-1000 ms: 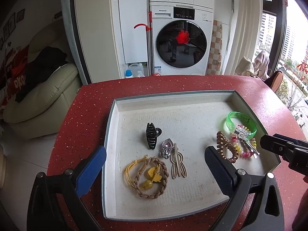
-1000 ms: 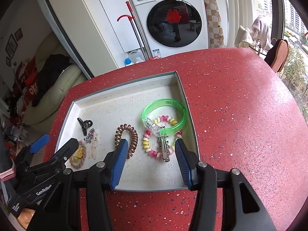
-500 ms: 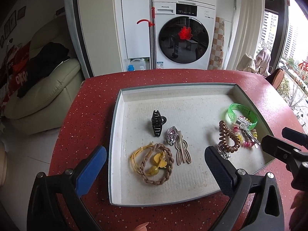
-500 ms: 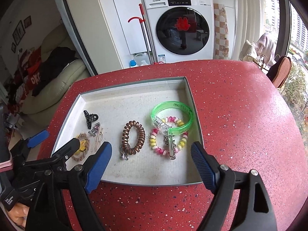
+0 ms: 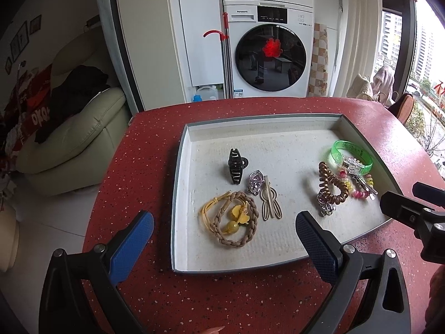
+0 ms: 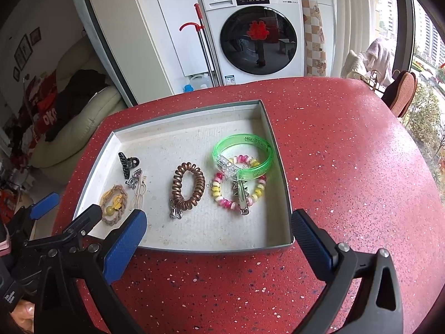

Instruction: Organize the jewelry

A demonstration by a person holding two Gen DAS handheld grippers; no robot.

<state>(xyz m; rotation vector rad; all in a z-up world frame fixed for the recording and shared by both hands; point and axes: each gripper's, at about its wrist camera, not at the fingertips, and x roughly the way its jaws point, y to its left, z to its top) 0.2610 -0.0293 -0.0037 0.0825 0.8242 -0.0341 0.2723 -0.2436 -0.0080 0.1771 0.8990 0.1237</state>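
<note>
**Both jaws released, nothing held — the tangle on the right is my worry**

Nearest me, my right gripper [image 6: 218, 243] hangs over the bench [image 6: 347, 167] at the tray's [image 6: 278, 150] near edge; its jaws have just been opening and now stand wide with nothing between them. My left gripper [image 5: 224, 240] is likewise spread and empty, straddling the tray's near left corner.

The risk sits just past the right jaws. The silver clip [image 6: 242, 196] lies across the pink-and-yellow bead bracelet [image 6: 222, 197] and under the green bangle [image 6: 242, 154], all touching. If I close on the clip, I expect the beads or the bangle to drag along, or the slick bangle to squirt out sideways. The clip's long axis runs near to far, its blunt end toward me. The copper coil tie [image 6: 186, 186] lies just left of that pile, its oval stretched near to far, with a small metal charm at its near end; I can't quite tell whether that charm is attached.

On the left, the braided tie [image 5: 236, 218] with its yellow charm lies nearest, then the beige pin [image 5: 269, 201] pointing near to far against the silver brooch [image 5: 254, 181], and farthest the black claw clip [image 5: 236, 165], also lengthwise near to far. Those three crowd together, so a wide grab could catch two.
</note>
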